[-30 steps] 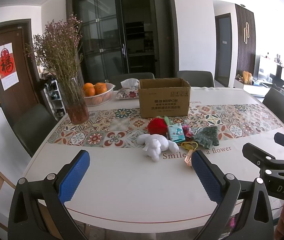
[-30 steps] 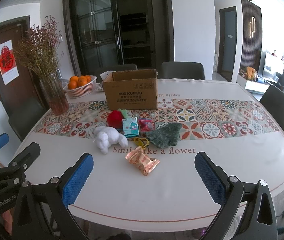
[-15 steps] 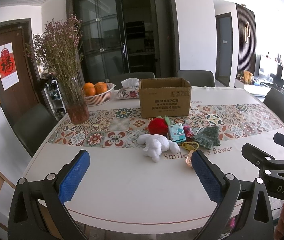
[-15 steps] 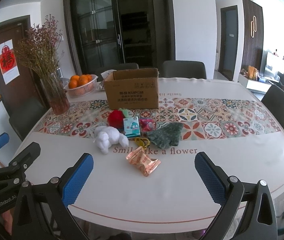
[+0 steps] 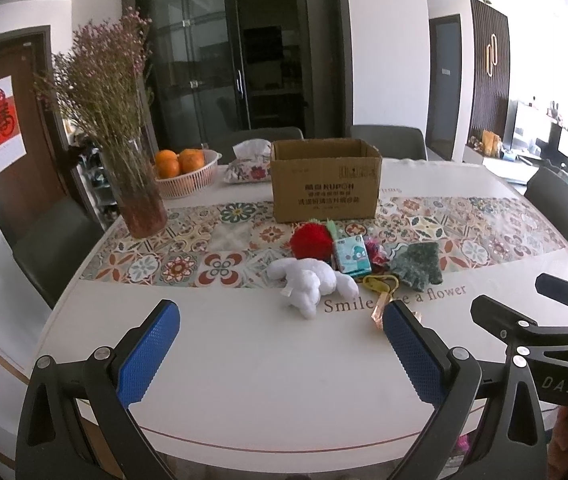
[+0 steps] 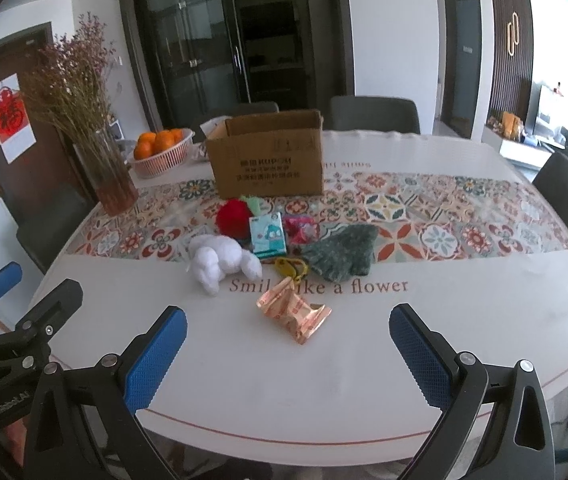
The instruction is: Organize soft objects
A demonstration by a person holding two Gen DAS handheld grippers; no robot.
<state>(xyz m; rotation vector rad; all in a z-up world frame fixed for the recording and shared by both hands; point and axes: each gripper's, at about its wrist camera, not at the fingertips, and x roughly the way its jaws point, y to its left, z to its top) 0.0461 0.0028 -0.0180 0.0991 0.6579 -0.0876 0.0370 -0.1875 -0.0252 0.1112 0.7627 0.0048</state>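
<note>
An open cardboard box stands mid-table. In front of it lies a cluster: a white plush toy, a red pompom, a teal tissue pack, a pink item, a green knitted glove, a yellow item and an orange wrapper. My left gripper and right gripper hover open over the near table edge, short of the cluster, both empty.
A vase of dried flowers stands at the left, a basket of oranges and a floral tissue pouch behind it. Dark chairs ring the white table. The table edge lies just under the grippers.
Both grippers have crept slightly toward the table; the objects look a little nearer. Nothing on the table has moved.
</note>
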